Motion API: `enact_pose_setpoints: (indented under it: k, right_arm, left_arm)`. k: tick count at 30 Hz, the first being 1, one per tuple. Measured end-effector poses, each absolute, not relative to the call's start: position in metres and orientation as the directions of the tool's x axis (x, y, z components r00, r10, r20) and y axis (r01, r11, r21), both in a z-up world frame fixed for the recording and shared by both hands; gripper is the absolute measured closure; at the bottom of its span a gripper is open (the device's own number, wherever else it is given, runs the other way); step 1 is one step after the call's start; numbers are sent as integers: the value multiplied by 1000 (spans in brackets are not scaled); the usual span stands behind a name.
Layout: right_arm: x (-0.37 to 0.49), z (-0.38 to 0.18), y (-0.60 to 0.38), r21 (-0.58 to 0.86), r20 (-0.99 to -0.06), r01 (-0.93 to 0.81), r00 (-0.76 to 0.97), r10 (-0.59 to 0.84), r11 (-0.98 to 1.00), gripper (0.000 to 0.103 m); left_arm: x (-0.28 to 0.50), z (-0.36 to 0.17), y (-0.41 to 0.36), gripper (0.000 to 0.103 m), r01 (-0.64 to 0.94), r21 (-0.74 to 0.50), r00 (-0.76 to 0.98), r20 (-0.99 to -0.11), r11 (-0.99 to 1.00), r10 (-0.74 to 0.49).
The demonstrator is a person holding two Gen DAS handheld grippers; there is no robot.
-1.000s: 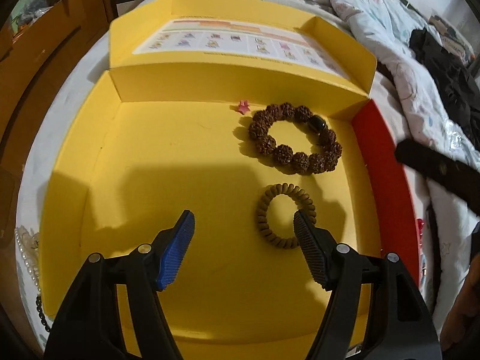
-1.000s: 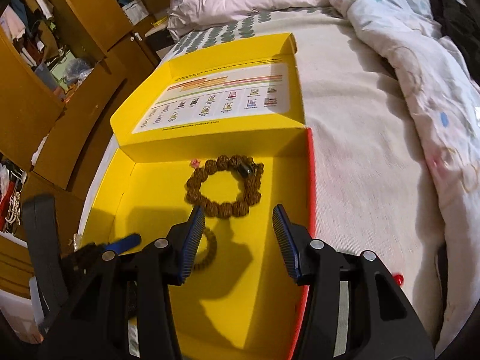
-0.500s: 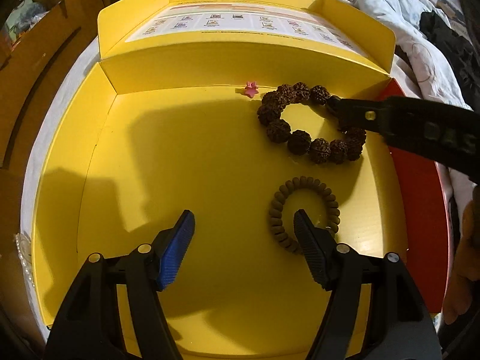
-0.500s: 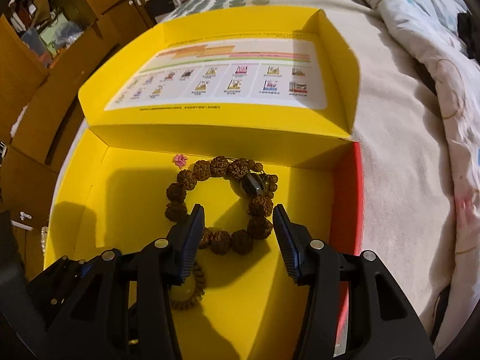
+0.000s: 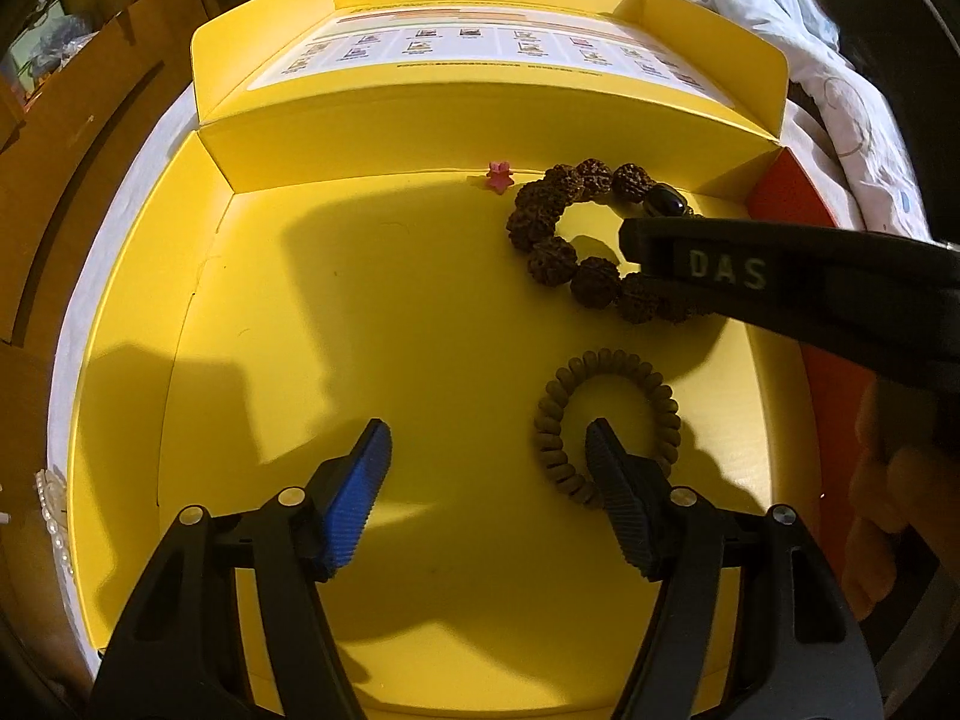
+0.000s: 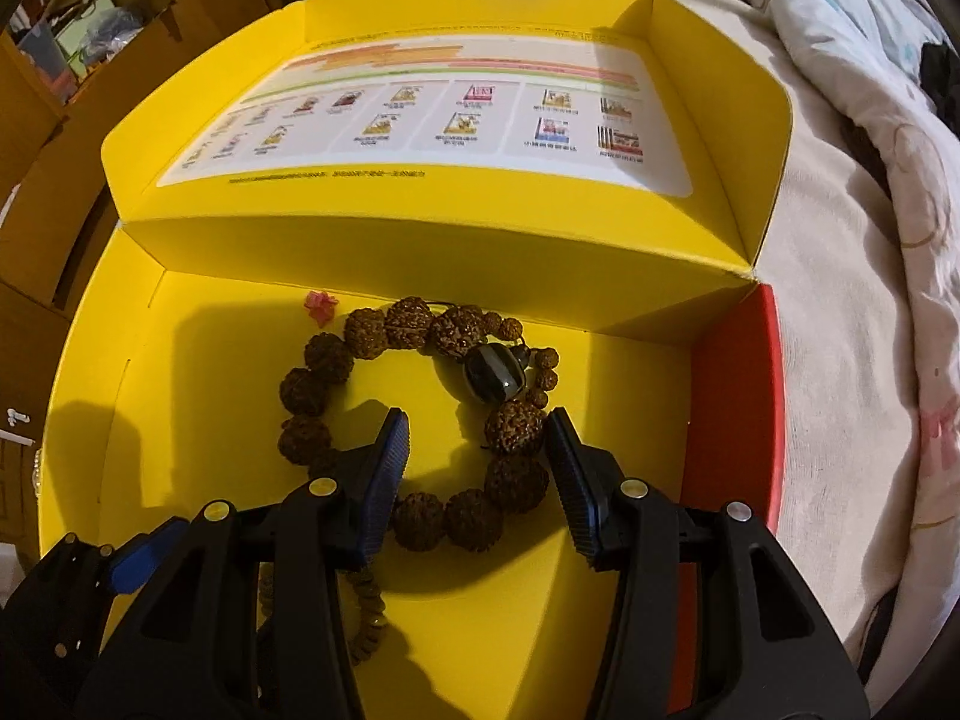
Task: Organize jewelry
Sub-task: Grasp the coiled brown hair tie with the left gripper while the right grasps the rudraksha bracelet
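Observation:
A dark brown bead bracelet (image 6: 414,324) with one black bead (image 6: 495,375) lies in the yellow box (image 6: 198,420), near its back wall; it also shows in the left wrist view (image 5: 549,258). My right gripper (image 6: 477,456) is open, low over the bracelet, its jaws astride the right side. A smaller olive ring bracelet (image 5: 606,360) lies in front of it. My left gripper (image 5: 486,468) is open and empty, its right finger (image 5: 612,480) over that ring. A tiny pink star (image 5: 499,175) lies by the back wall.
The box lid (image 6: 456,120) stands open behind, with a printed sheet inside. The box's right wall is red (image 6: 738,396). The box sits on a bed with a rumpled quilt (image 6: 870,192) to the right. Wooden furniture (image 5: 72,120) is at the left. White pearls (image 5: 51,510) lie outside the box's left edge.
My right gripper has moved forward and down into the box, until its open jaws are astride the dark bead bracelet. My left gripper has edged forward over the ring bracelet.

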State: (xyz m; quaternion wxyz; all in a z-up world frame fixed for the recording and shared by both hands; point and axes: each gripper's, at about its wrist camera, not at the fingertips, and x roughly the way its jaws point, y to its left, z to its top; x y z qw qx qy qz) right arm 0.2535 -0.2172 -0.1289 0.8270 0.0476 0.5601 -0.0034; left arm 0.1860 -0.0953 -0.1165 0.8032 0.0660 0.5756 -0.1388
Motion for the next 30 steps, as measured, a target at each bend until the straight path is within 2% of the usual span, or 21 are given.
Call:
enact_pose_setpoints:
  k: [4, 6, 7, 9, 11, 19, 30]
  right_arm:
    - [253, -130, -217, 65, -925, 54, 378, 40, 996, 53]
    - [253, -130, -216, 39, -925, 51, 379, 16, 998, 63]
    - [252, -129, -216, 28, -925, 50, 379, 7, 998, 66]
    - [251, -129, -218, 33, -925, 51, 379, 12, 998, 82]
    - [250, -128, -221, 67, -927, 52, 374, 43, 996, 82]
    - [241, -116, -222, 109, -913, 51, 401, 80, 993, 83]
    - [222, -69, -215, 171, -871, 28, 471, 138, 985, 83]
  left_arm:
    - [185, -114, -98, 54, 309, -58, 303, -940, 949, -156]
    - [184, -113, -99, 67, 309, -62, 305, -939, 949, -160]
    - [185, -113, -98, 69, 309, -65, 304, -939, 949, -163]
    - [185, -112, -96, 85, 304, -75, 303, -938, 950, -171]
    - [187, -111, -93, 92, 300, -92, 298, -937, 949, -185]
    - [184, -109, -87, 93, 296, -136, 288, -931, 945, -225]
    - [179, -79, -64, 93, 277, -175, 332, -905, 945, -265]
